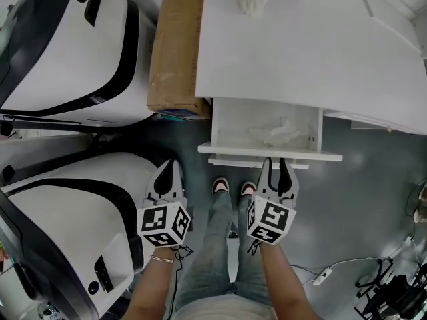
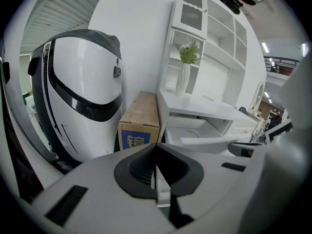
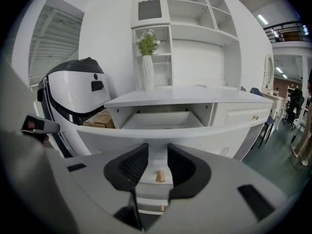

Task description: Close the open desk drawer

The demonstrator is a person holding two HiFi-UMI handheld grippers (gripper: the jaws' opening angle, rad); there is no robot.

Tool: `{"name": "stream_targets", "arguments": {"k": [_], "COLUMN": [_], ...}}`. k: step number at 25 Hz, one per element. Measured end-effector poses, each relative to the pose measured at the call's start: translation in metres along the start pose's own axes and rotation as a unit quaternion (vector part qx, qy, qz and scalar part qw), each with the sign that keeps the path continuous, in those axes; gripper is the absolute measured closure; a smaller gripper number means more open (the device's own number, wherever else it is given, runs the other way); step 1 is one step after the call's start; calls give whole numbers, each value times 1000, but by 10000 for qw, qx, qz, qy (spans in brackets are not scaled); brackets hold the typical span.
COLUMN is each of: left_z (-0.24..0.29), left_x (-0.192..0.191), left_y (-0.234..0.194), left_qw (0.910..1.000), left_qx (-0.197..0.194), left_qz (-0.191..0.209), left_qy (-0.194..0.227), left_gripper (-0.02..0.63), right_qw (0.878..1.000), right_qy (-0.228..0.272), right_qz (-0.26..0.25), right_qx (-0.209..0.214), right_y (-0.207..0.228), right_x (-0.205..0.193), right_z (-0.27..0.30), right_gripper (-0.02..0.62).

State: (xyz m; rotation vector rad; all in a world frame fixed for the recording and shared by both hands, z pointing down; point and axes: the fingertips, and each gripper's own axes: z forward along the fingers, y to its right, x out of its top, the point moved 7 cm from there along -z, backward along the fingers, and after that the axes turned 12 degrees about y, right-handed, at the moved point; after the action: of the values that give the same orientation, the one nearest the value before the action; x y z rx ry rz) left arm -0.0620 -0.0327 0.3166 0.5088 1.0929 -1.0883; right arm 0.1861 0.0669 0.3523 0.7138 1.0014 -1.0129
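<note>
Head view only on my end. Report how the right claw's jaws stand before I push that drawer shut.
Observer: The right claw has its jaws apart. A brass knob shows in the gap, and the pads are not on it.
Operator: Now give me the left claw.
Observer: The left claw is shut on nothing. It points at the cardboard box, with the open drawer off to its right.
Operator: Check below that knob.
Observer: A second brass knob sits lower down, in line with the first.
</note>
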Motion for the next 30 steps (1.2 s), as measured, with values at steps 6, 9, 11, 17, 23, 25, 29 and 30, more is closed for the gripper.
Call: {"name": "stream_targets", "arguments": {"k": [6,9,11,17,23,25,29,30], "left_z": [0,0,0,-2,-2,-3,-4,-4], "left_x": [3,4,4,5,9,10,13,14], "left_y": [-2,-2,-3,-7,-13,-15,-18,-19], "left_qw": [9999,9998,9998,9995,9991,9990,9987,9986], "left_qx": [103,149,177,274,368,399,455,470], "left_qz": [-63,-87,-101,-154,-189,-198,-215,-221], "left_qy": [37,36,32,45,71,87,119,126], "left_gripper": [594,594,594,594,594,594,594,594], "right_qw": [10000,10000,10000,10000,10000,10000,10000,10000], "right_qy": [4,28,45,57,54,69,85,89], "right_qz": [-17,-26,-32,-29,-45,-52,-42,-39], "right_qx": [30,37,45,50,48,45,23,18], "right_y": [1,2,2,3,4,5,5,5], "right_x": [6,9,11,16,23,25,29,29], "right_z": [15,22,26,39,57,62,70,72], "right_gripper": [462,462,462,462,460,460,460,462]}}
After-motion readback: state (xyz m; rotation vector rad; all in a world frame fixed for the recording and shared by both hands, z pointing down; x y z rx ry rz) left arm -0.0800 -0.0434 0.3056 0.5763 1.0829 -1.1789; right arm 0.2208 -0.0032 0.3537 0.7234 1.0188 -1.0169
